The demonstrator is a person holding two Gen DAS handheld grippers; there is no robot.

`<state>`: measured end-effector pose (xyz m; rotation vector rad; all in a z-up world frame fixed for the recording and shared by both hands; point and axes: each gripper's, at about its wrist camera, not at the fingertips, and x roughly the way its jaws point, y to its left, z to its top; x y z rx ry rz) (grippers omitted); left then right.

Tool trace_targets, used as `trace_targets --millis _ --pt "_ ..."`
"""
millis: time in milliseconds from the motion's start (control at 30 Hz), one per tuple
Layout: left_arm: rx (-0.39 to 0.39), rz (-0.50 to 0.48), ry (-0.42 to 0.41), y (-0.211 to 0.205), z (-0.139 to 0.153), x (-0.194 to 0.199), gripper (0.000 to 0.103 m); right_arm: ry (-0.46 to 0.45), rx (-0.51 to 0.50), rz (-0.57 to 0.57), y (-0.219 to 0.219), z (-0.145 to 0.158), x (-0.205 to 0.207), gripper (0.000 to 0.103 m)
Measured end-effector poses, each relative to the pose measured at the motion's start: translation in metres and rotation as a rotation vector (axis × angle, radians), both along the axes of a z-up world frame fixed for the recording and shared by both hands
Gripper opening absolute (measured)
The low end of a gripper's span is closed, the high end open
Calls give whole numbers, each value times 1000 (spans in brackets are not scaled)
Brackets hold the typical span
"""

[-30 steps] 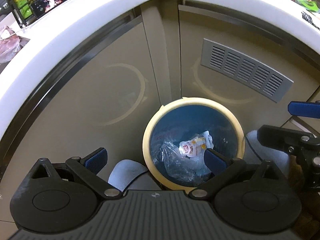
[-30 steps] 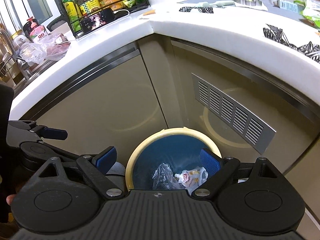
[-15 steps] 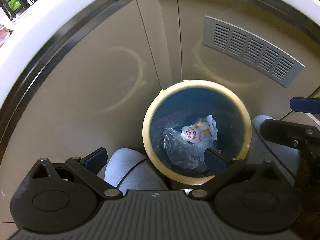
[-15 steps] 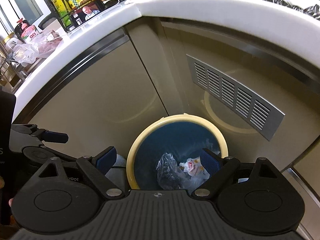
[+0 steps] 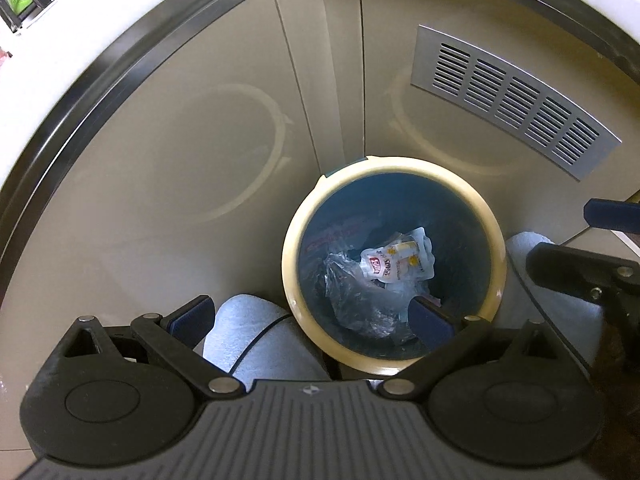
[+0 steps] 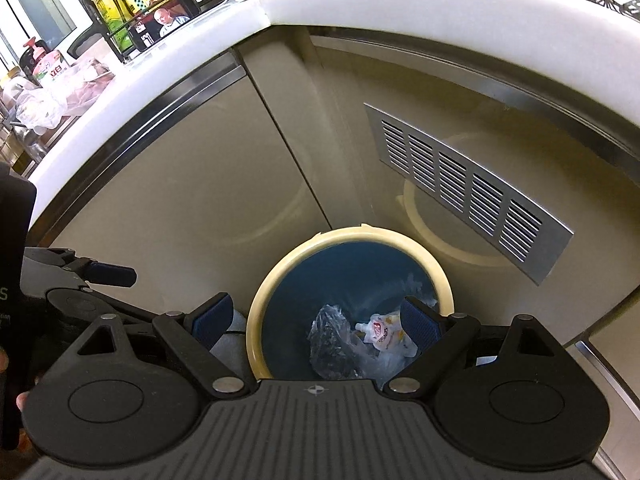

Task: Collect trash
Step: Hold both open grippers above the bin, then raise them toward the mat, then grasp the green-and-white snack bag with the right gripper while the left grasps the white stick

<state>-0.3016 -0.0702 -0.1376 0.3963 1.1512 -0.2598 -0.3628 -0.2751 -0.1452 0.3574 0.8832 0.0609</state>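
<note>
Trash is sitting at the bottom of the bin (image 5: 394, 264) in the left wrist view: a printed white pouch (image 5: 396, 262) is lying on top of a crumpled clear plastic bag (image 5: 356, 296), both resting on the blue liner inside the cream rim. The bin is standing on the floor in the corner where two beige cabinet doors are meeting, below a metal vent grille (image 5: 516, 100). The left gripper (image 5: 310, 318) is hanging above the near edge of the bin with its jaws spread wide and nothing between them; one blue pad is showing over the bin's mouth, the other over a pale grey slipper (image 5: 256, 336) just beside the bin. Part of the right gripper (image 5: 600, 240) is showing at the right edge.

From the right wrist view, the right gripper (image 6: 316, 318) is likewise standing wide apart and empty, pointing down toward the bin (image 6: 260, 320), with the pouch (image 6: 384, 332) and the plastic bag (image 6: 332, 336) showing between its fingers but well below them. The white counter (image 6: 400, 16) is running above, with bottles in a rack (image 6: 132, 0) at the far left.

Judging by this, the step in hand is the approach to the bin, with nothing grasped yet. Whether the next move is lifting the liner by its rim or reaching in for the pouch, I cannot tell; either is calling for lowering the pads further and closing on thin, slippery plastic without tipping the light bin.
</note>
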Motion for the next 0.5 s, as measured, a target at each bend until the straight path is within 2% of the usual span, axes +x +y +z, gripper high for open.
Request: trace_targets --millis 100,200,367,500 --pt "-20 8 -33 2 15 3 103 -34 3 11 -3 13 0 92" --pt "-49 26 -102 5 40 9 103 -113 9 24 -11 41 -2 92" --pt "-74 57 -257 7 88 22 103 -335 -26 19 -29 101 -9 92" --pt "-103 79 -326 4 118 34 103 -520 -128 -86 -58 139 -8 98"
